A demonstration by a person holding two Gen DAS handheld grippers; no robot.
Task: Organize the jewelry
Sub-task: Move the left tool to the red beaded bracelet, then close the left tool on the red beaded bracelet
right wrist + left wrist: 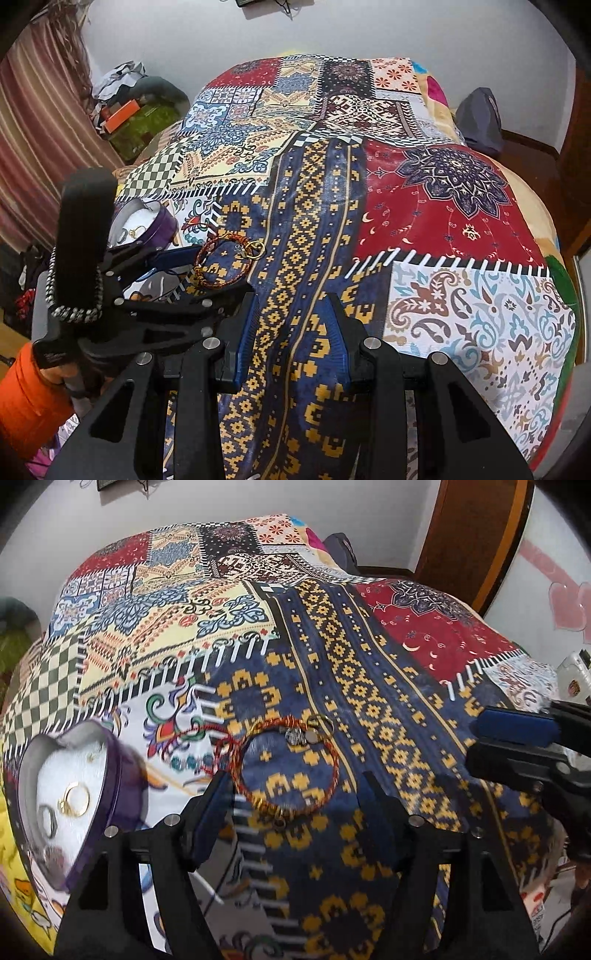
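A red and gold braided bracelet (pixel 266 805) with small charms lies flat on the patchwork bed cover (pixel 388 701). My left gripper (pixel 293 781) hangs just over it, jaws open, one finger on each side of the ring and neither pad pressing on it. A purple heart-shaped tin (pixel 122 771) stands to the left, with gold rings (pixel 75 799) on its white lining. From the right wrist view, the left gripper (pixel 207 273) straddles the bracelet (pixel 201 271) next to the tin (pixel 166 225). My right gripper (pixel 291 314) is open over bare blue and yellow cloth, holding nothing; it shows at the right (pixel 517 738).
An orange sleeve (pixel 26 391) holds the left gripper's handle. A pile of clothes (pixel 140 110) and a striped curtain (pixel 37 110) lie beyond the bed's left side. A dark bag (pixel 480 114) sits at the far right, and a wooden door (pixel 476 535) stands behind.
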